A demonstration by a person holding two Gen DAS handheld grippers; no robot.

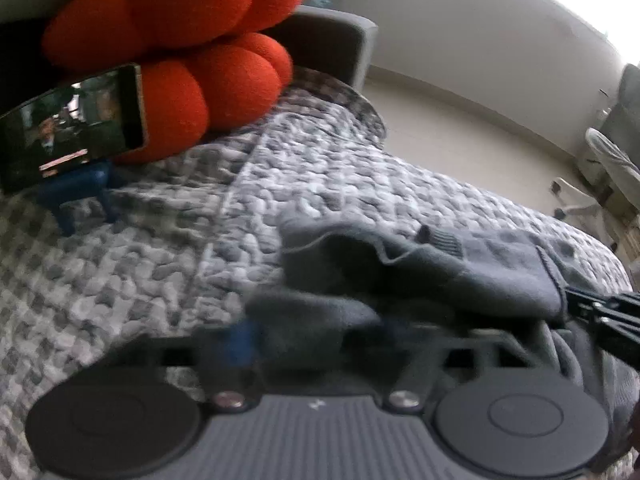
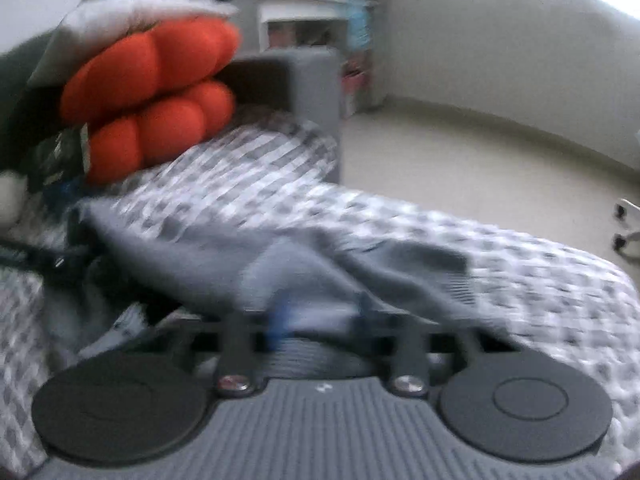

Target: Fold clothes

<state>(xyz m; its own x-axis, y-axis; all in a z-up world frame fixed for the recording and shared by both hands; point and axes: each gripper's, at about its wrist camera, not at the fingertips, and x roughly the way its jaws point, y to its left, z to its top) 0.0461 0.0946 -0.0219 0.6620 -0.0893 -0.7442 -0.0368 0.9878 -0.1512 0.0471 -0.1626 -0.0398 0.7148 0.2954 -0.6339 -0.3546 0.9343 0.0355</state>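
A grey garment [image 1: 420,276] lies bunched on the bed [image 1: 160,240], spread directly ahead of both hand-held grippers, its near edges drawn into each. The left hand-held gripper [image 1: 296,336] pinches a fold of the dark cloth between its blue-padded fingers; the right hand-held gripper [image 2: 320,320] is likewise clamped on a lifted ridge of the same fabric. The garment is soft, charcoal to mid-grey, creased, with a pale stitched hem and a ribbed band. In the left view the right tool's black frame enters at the right edge, touching the cloth. Both tools sit low over the grey-and-white checked quilt, angled towards an orange cushion [image 1: 168,52] and a phone [image 1: 72,128] on a blue stand [image 1: 80,196].
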